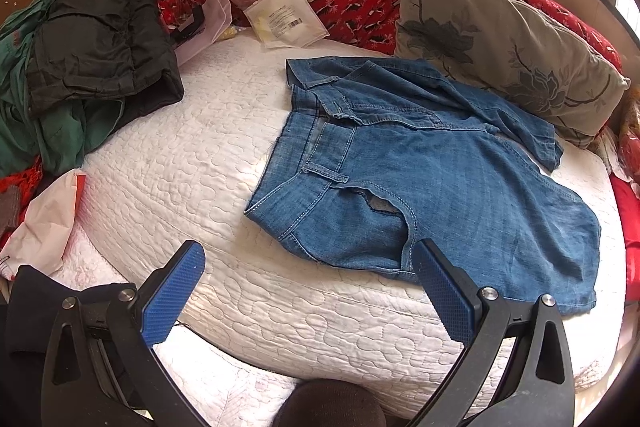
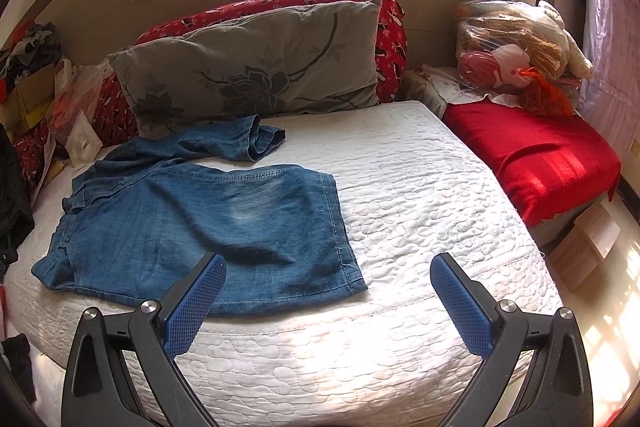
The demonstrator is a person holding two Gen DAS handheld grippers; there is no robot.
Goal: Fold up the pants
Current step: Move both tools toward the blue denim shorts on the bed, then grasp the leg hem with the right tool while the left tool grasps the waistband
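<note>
A pair of blue denim pants (image 1: 432,171) lies spread on a white quilted bed (image 1: 192,155), its waistband toward the left side, one leg flat and the other bunched against a grey flowered pillow (image 2: 256,67). The left tool (image 1: 308,263) hangs over the bed's near edge, spread wide and holding nothing. The right tool (image 2: 326,273) is likewise spread and empty, just short of the flat leg's hem.

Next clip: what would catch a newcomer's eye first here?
The blue denim shorts lie spread on the white quilted mattress, one leg bunched up against the grey flowered pillow. Both grippers, left and right, hover open at the near edge, holding nothing. A red blanket glows at the right.
</note>
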